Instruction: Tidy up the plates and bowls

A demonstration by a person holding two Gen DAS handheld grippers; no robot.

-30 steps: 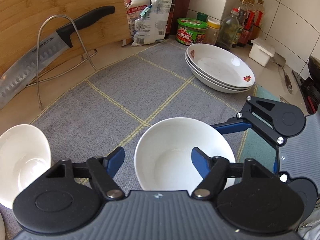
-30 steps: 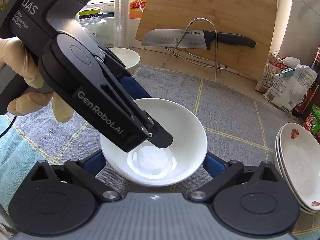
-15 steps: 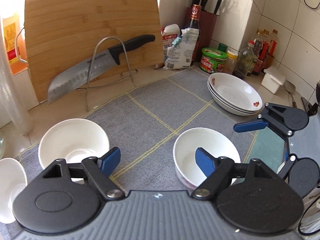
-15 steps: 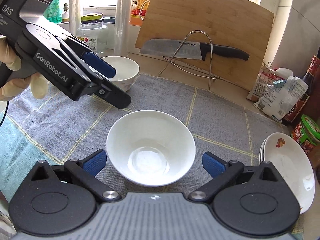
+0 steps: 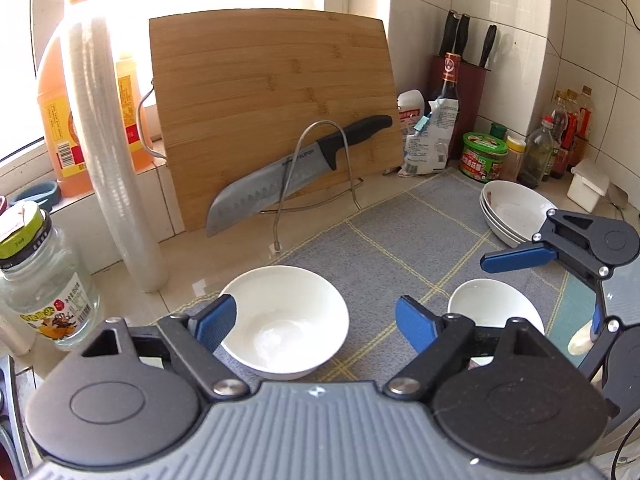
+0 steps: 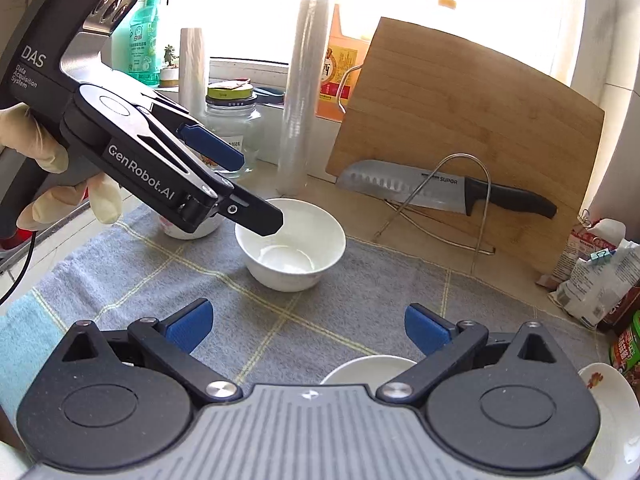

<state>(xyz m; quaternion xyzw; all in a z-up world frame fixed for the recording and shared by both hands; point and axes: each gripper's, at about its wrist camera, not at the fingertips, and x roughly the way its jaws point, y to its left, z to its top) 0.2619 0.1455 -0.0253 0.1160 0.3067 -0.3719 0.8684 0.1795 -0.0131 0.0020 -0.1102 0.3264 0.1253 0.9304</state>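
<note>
Now the left gripper [image 5: 312, 320], fingers spread and empty, lines up on the far bowl [image 5: 283, 320] at twelve o'clock; next, pinch its rim. Right gripper [image 6: 306, 326] gapes above the near bowl [image 6: 366, 368].

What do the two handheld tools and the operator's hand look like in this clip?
Both tools are black with blue finger pads and a ribbed grey body. The left tool carries white "GenRobot.AI" and "DAS Data Acquisition System" lettering, with a black cable trailing. The hand wears a cream glove. The right tool matches.
</note>
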